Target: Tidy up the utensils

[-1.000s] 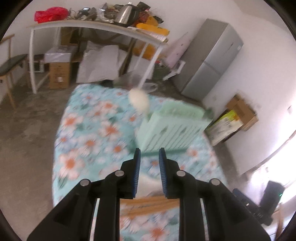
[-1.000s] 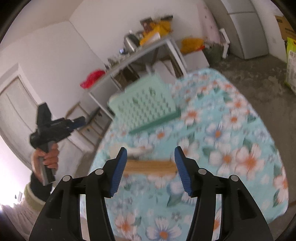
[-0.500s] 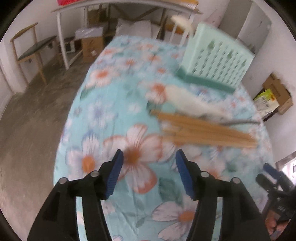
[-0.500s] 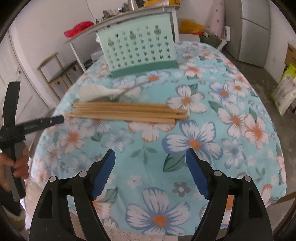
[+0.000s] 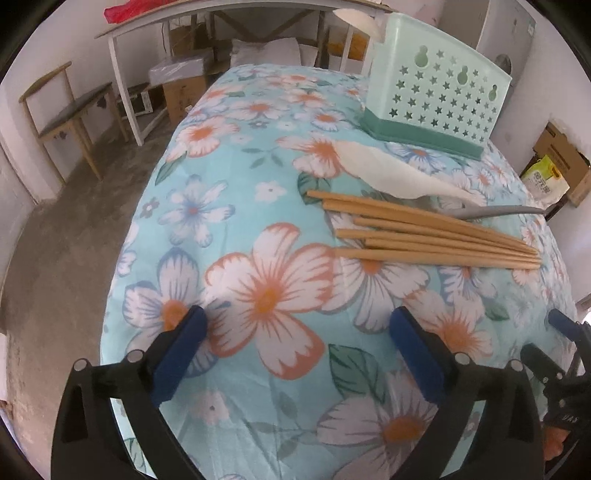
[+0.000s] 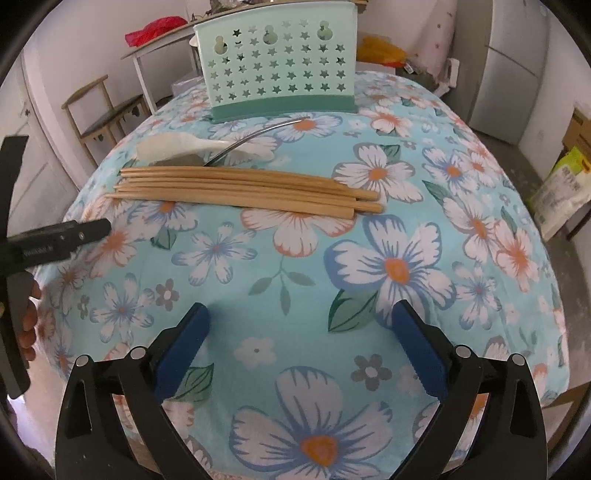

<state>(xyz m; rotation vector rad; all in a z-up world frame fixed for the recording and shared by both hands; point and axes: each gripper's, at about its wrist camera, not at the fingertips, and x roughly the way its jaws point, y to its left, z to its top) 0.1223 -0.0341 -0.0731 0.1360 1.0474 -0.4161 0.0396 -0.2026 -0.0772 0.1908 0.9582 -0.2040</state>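
Note:
Several wooden chopsticks (image 5: 424, 236) (image 6: 243, 188) lie in a bundle on the floral tablecloth. A white rice spoon (image 5: 388, 171) (image 6: 177, 146) and a metal utensil (image 5: 498, 211) (image 6: 255, 136) lie just behind them. A mint green utensil holder (image 5: 436, 92) (image 6: 280, 70) stands at the far end; another white spoon (image 5: 358, 18) sticks up from it. My left gripper (image 5: 299, 336) is open and empty, near the table's edge. My right gripper (image 6: 301, 328) is open and empty, well short of the chopsticks.
The table (image 6: 461, 206) has a flower-print cloth. A wooden chair (image 5: 70, 110) and a white shelf table (image 5: 147, 44) with boxes stand behind. A grey fridge (image 6: 517, 66) and cardboard boxes (image 5: 557, 162) stand to the right.
Both grippers have opened wide and tilted down toward the table. The left gripper was nearly shut a second ago.

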